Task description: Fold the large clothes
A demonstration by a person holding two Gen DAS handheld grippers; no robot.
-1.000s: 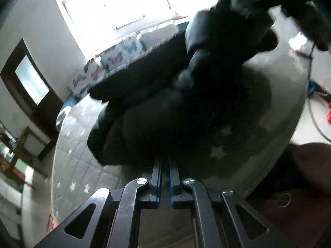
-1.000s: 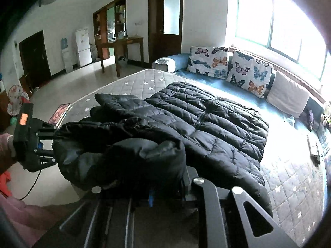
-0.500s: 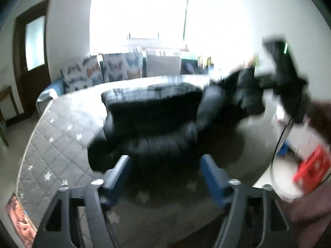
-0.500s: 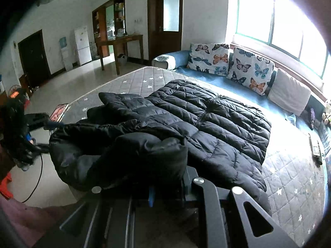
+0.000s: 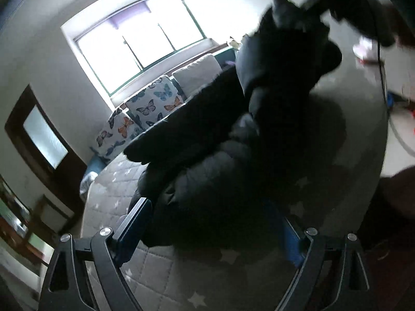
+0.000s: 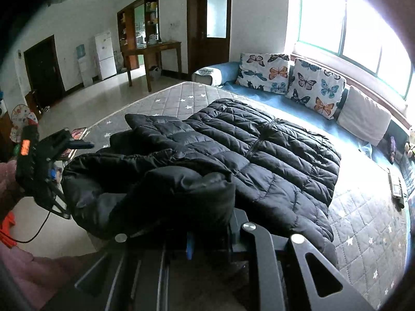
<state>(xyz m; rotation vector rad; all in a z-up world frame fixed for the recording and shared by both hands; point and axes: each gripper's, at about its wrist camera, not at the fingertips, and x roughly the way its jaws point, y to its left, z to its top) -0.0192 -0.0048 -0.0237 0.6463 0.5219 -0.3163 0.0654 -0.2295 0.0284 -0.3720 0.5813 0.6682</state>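
A black puffer jacket (image 6: pixel 259 153) lies spread on the grey star-quilted bed (image 6: pixel 368 220). Its near part, hood and sleeve (image 6: pixel 160 197), is bunched at the bed's front edge. My right gripper (image 6: pixel 190 243) is shut on this bunched fabric, which hides the fingertips. In the left wrist view the jacket (image 5: pixel 233 176) fills the middle. My left gripper (image 5: pixel 215 223) is open, its blue-padded fingers (image 5: pixel 135 223) on either side of the jacket's near edge. The left gripper also shows in the right wrist view (image 6: pixel 75 143), at the bed's left edge.
Butterfly cushions (image 6: pixel 293 80) and a plain cushion (image 6: pixel 363 116) line the far side under the window. A remote (image 6: pixel 395 189) lies on the bed's right. A wooden table (image 6: pixel 153 57), fridge (image 6: pixel 105 54) and doors stand beyond open floor. A cable (image 6: pixel 31 235) hangs left.
My left gripper has let go of the jacket and opened wide, then swung back close over the jacket's near edge. My right gripper keeps its hold on the bunched fabric, barely moving.
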